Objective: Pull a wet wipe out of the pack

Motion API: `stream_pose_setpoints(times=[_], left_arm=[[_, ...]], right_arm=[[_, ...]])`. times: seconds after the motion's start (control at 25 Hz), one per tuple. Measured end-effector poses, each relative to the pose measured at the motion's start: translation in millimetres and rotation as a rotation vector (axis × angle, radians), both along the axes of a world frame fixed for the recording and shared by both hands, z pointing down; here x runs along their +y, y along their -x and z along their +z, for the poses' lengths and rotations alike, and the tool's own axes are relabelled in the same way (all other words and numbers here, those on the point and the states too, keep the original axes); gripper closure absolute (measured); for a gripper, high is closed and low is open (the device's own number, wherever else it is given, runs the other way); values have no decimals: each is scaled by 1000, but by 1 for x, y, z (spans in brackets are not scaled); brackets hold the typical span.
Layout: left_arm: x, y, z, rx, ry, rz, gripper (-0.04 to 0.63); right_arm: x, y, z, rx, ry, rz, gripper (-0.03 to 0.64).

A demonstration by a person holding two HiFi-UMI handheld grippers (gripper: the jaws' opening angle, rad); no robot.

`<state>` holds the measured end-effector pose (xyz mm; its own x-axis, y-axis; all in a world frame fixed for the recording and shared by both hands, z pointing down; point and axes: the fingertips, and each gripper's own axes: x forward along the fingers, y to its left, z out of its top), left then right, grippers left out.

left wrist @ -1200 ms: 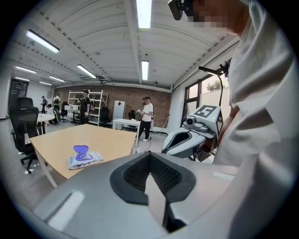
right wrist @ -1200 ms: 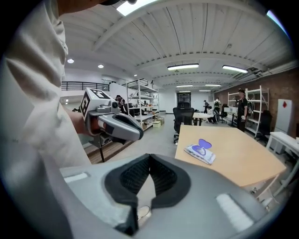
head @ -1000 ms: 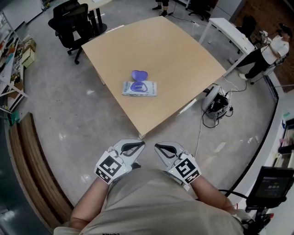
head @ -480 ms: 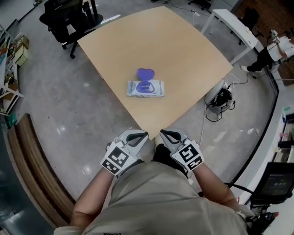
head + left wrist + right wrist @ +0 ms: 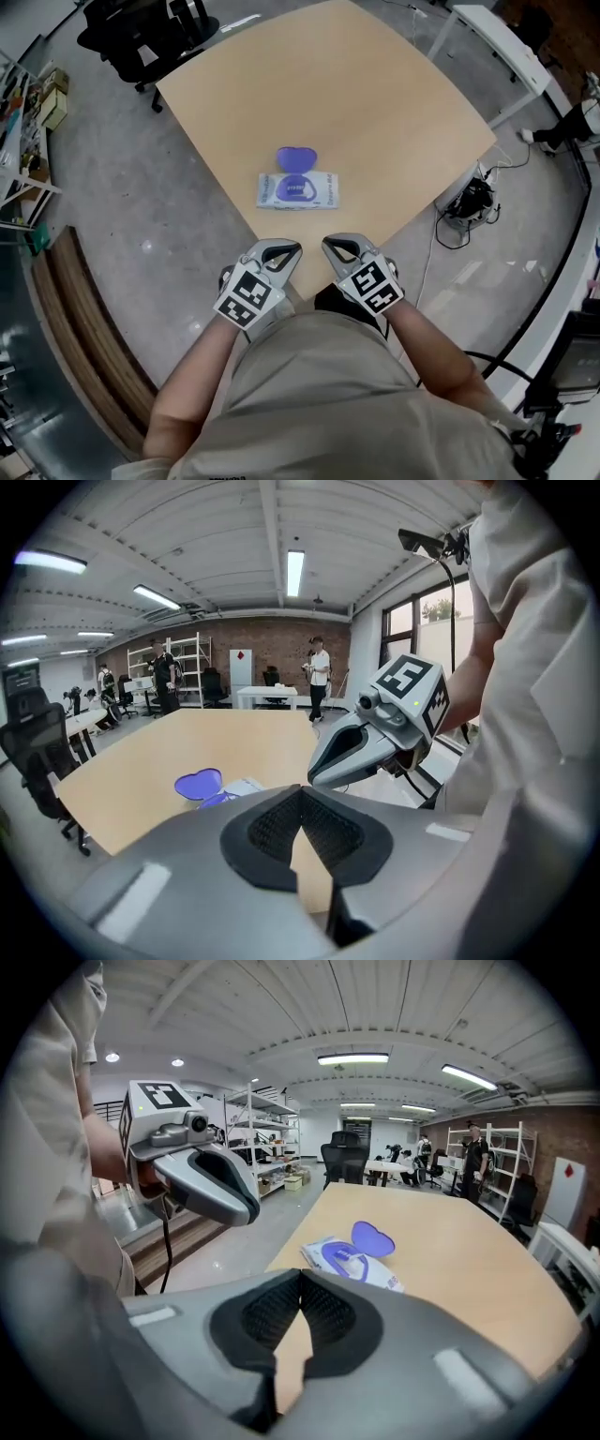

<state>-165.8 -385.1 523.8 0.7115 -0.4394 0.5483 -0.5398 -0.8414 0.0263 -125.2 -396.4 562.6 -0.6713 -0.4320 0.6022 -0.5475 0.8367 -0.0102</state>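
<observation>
Head view placed the pack of wet wipes (image 5: pixel 297 190) flat on the table (image 5: pixel 375 94), near the corner closest to us. Its purple lid (image 5: pixel 296 158) was flipped open on the far side, leaving the opening exposed. We held the left gripper (image 5: pixel 286 251) and the right gripper (image 5: pixel 336 247) side by side at that near corner, both apart from the pack and angled down toward it. Both were clenched on nothing: in each gripper view the dark pads met at their tips, with only tabletop showing past them.

We judged the step in hand to be the approach, with no wipe pulled yet. To do it well, we reckoned one gripper needed to part its jaws before reaching the pack. It could then come in over the opening from the near side, so the open lid stayed out of the way. Whether a wipe tip stood out of the opening we could not tell at this range. The other gripper, we thought, was best pressed closed on the pack's flat end beside the opening, because a light, soft pack would likely lift along with the wipe. A pinch on only the top sheet and a slow upward pull seemed the safest way to avoid dragging out a bunch.
</observation>
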Motion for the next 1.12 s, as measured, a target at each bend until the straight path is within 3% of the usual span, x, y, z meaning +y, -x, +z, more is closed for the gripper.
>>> stream_pose_setpoints(times=[0.16,0.6,1.12], left_arm=[[-38,-13,25,-128,6,-12,589],[-122,-36,90,-392,12,-41,563],[-167,-50,149,-706,9,83,483]], right_arm=[[-39,-10,29,29,9,-47,614],[-111,-28,103,54,85,-111,614],[-137,-37,148,73,136,-199,614]])
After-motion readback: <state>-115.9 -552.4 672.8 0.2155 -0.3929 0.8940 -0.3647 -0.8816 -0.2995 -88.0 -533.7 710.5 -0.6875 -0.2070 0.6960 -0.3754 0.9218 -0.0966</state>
